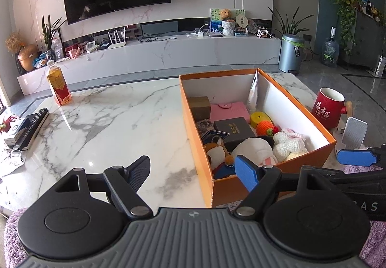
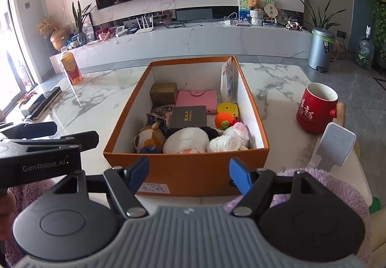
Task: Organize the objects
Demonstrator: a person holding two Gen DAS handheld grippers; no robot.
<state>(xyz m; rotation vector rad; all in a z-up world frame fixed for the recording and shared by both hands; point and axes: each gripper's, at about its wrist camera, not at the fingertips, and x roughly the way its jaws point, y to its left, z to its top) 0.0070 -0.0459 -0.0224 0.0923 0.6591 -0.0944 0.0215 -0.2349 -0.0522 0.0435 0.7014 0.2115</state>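
An orange box (image 2: pixel 185 166) sits on the marble worktop (image 1: pixel 115 123), holding plush toys (image 2: pixel 185 140), a dark case (image 2: pixel 189 116) and a pink wallet (image 2: pixel 196 99). Both the left claw (image 1: pixel 193 171) and the right claw (image 2: pixel 189 172) hover spread at its near end, gripping nothing. A red mug (image 2: pixel 316 108) stands right of the box.

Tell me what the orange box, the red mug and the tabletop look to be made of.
Orange box: matte cardboard, going by its thin folded walls. Red mug: likely glazed ceramic, glossy with a white inside. Tabletop: polished marble or a lookalike, grey-veined and reflective.
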